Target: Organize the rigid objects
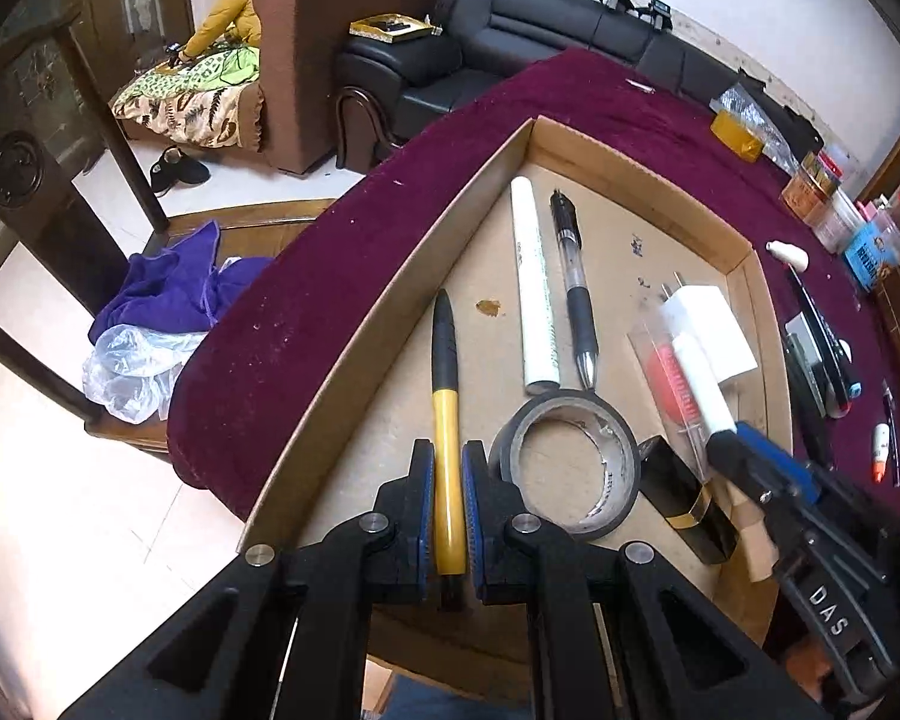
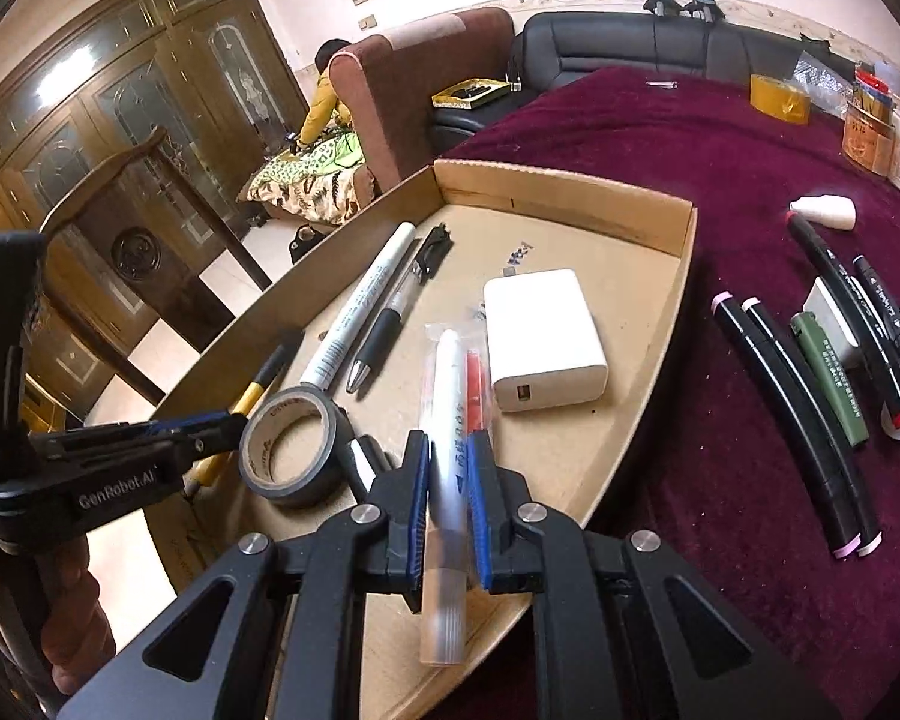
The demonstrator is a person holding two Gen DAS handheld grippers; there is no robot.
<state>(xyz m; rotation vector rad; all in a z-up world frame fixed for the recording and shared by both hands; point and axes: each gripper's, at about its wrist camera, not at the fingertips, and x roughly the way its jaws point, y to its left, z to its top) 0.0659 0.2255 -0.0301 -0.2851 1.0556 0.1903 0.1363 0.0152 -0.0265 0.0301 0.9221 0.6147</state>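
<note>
maroon tablecloth [image 2: 660, 138], left tool [image 1: 448, 468] clamping yellow-black pen [image 1: 447, 420] (right tool [image 2: 450, 468]: bagged white marker [image 2: 450, 420])

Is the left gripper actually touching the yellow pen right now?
Touching. The left wrist view shows the left gripper with both blue pads closed against the yellow pen, no gap either side, over the cardboard tray.
</note>
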